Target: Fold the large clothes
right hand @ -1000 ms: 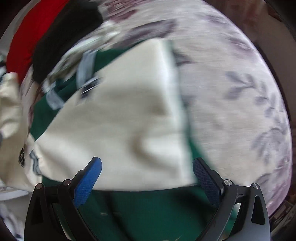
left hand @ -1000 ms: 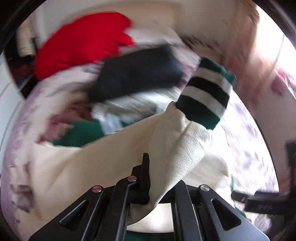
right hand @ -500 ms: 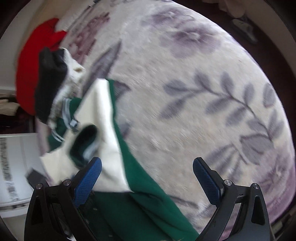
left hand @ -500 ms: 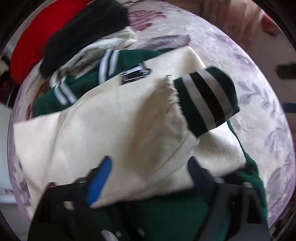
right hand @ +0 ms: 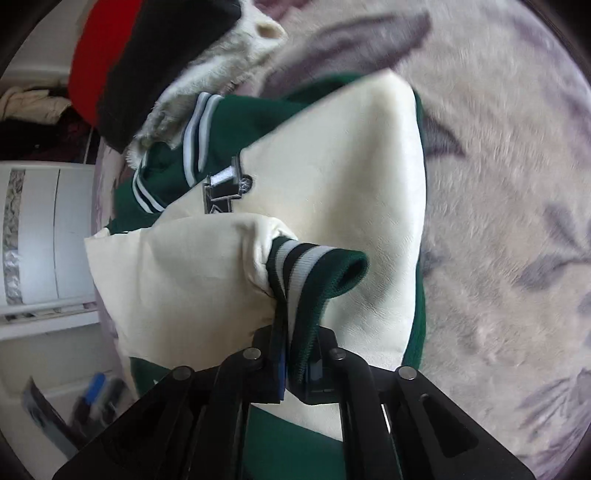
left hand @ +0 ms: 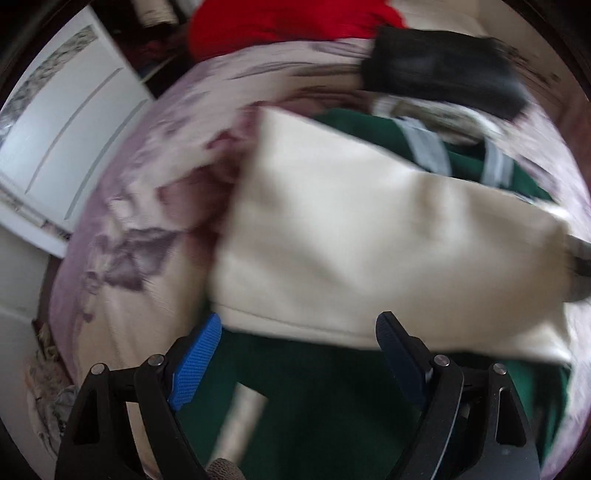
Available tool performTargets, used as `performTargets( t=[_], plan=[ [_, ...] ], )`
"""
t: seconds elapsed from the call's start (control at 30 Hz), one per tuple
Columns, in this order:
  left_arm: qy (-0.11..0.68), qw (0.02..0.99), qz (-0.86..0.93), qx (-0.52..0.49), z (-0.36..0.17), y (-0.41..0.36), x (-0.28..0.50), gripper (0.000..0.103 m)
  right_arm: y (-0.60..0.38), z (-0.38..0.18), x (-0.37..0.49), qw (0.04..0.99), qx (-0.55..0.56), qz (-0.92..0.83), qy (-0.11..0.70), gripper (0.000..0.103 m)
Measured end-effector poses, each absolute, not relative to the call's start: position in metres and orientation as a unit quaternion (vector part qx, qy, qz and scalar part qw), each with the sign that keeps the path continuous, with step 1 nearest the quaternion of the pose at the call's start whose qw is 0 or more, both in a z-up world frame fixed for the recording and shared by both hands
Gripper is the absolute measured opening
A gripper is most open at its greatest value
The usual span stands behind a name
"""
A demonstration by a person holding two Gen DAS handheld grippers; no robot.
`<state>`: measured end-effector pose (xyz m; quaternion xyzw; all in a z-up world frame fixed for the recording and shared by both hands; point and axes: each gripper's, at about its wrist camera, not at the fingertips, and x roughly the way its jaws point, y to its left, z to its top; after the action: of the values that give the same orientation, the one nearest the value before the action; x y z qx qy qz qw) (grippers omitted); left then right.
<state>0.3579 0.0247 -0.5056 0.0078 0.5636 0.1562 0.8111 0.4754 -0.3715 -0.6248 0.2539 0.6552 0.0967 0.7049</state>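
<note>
The green-and-cream jacket (right hand: 332, 177) lies on the floral bedspread (right hand: 498, 184). The right gripper (right hand: 295, 354) is clamped tight on the jacket's striped cuff (right hand: 314, 269). The left gripper (left hand: 299, 350) hangs wide apart above the jacket's green body, gripping nothing. The jacket's chest patch (right hand: 225, 188) is unreadable. Beyond the jacket's collar, black (left hand: 443, 70) and red clothes (left hand: 280, 26) blur.

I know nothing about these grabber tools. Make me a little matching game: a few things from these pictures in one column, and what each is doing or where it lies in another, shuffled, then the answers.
Things:
1. left gripper
2. right gripper
3. striped cuff
4. black garment

States:
A. pinched between two fingers
B. shut on cloth
C. lying beyond the jacket's collar
D. open, holding nothing

Pairs: 1-D, 2-B, 3-A, 4-C
</note>
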Motion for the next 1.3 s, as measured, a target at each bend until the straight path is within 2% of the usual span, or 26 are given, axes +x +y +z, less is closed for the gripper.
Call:
performTargets(
  t=[0.07,0.13,0.2,0.23,0.3,0.37,0.53,0.7,0.77,0.9,0.93,0.97,1.0,1.07,1.13,1.3],
  plan=[
    [0.551,0.815,0.18,0.011,-0.516,0.054,0.373,0.085,-0.382,-0.61,0.472,0.726,0.251,0.082,0.635,0.006],
    [0.561,0.804,0.198,0.011,-0.539,0.076,0.39,0.085,-0.391,-0.62,0.472,0.727,0.234,0.05,0.644,0.007],
    [0.589,0.782,0.205,-0.012,-0.572,0.098,0.407,0.085,-0.388,-0.651,0.477,0.684,0.217,0.049,0.695,0.021],
    [0.6,0.774,0.202,-0.025,-0.582,0.106,0.41,0.086,-0.387,-0.663,0.479,0.66,0.211,0.044,0.72,0.037],
    [0.611,0.765,0.196,-0.057,-0.594,0.118,0.41,0.087,-0.386,-0.655,0.483,0.658,0.214,0.045,0.721,0.047],
    [0.605,0.771,0.189,-0.059,-0.588,0.119,0.405,0.087,-0.39,-0.629,0.487,0.674,0.211,0.04,0.707,0.066],
    [0.581,0.79,0.188,-0.046,-0.556,0.101,0.377,0.087,-0.421,-0.58,0.506,0.702,0.267,0.021,0.66,0.068],
    [0.563,0.805,0.186,-0.022,-0.537,0.066,0.374,0.088,-0.428,-0.584,0.582,0.732,0.188,0.012,0.655,0.066],
    [0.558,0.81,0.18,-0.001,-0.541,0.046,0.384,0.089,-0.412,-0.604,0.614,0.728,0.149,0.024,0.669,0.057],
    [0.563,0.811,0.16,-0.003,-0.556,0.023,0.405,0.089,-0.374,-0.655,0.645,0.694,0.043,0.042,0.718,0.057],
    [0.565,0.811,0.154,-0.004,-0.559,0.017,0.41,0.089,-0.365,-0.67,0.647,0.677,0.013,0.044,0.735,0.043],
    [0.564,0.812,0.151,-0.004,-0.56,0.012,0.413,0.089,-0.361,-0.675,0.647,0.68,-0.006,0.033,0.733,0.007],
    [0.564,0.813,0.147,-0.004,-0.56,0.009,0.414,0.089,-0.359,-0.675,0.648,0.688,-0.015,0.022,0.725,0.007],
    [0.562,0.816,0.136,-0.004,-0.562,0.004,0.418,0.089,-0.369,-0.666,0.65,0.717,0.019,-0.01,0.697,0.006],
    [0.564,0.816,0.125,-0.005,-0.564,0.001,0.418,0.089,-0.397,-0.659,0.653,0.73,0.115,-0.042,0.672,0.006],
    [0.578,0.809,0.101,0.011,-0.571,-0.004,0.415,0.089,-0.454,-0.698,0.648,0.67,0.342,-0.073,0.655,0.006]
  ],
)
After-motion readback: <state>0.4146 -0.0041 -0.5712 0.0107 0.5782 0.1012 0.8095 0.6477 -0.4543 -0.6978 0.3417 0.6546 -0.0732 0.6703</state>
